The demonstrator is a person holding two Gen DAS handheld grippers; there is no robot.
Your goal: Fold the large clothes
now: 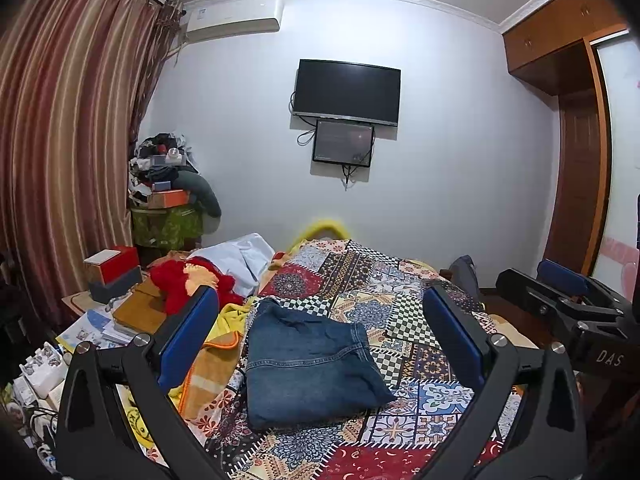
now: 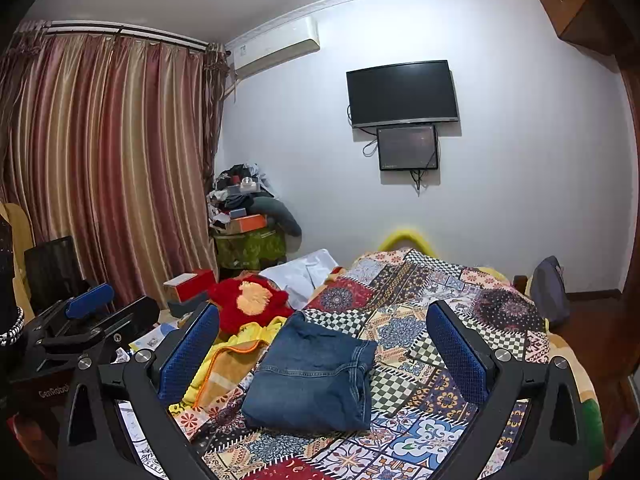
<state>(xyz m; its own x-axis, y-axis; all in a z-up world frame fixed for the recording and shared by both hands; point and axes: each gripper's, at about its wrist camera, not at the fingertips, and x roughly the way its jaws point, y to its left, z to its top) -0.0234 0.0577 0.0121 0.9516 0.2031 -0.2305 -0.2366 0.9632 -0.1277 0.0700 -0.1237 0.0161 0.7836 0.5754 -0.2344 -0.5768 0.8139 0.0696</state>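
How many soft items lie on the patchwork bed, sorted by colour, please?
Blue: 1, folded jeans
Red: 1, fuzzy garment
Yellow-orange: 1, blanket
White: 1, pillow
Total: 4

This is a bedroom in a home — a bed fills the lower centre of the frame, covered by a patchwork-print bedspread. Striped red and gold curtains hang down the left side, and a split air conditioner sits high on the white wall at upper centre. A dark flat television is mounted mid-wall with a smaller screen just under it. At upper right stands a wooden wardrobe. A heap of clothes and boxes crowds the corner — lived-in clutter.
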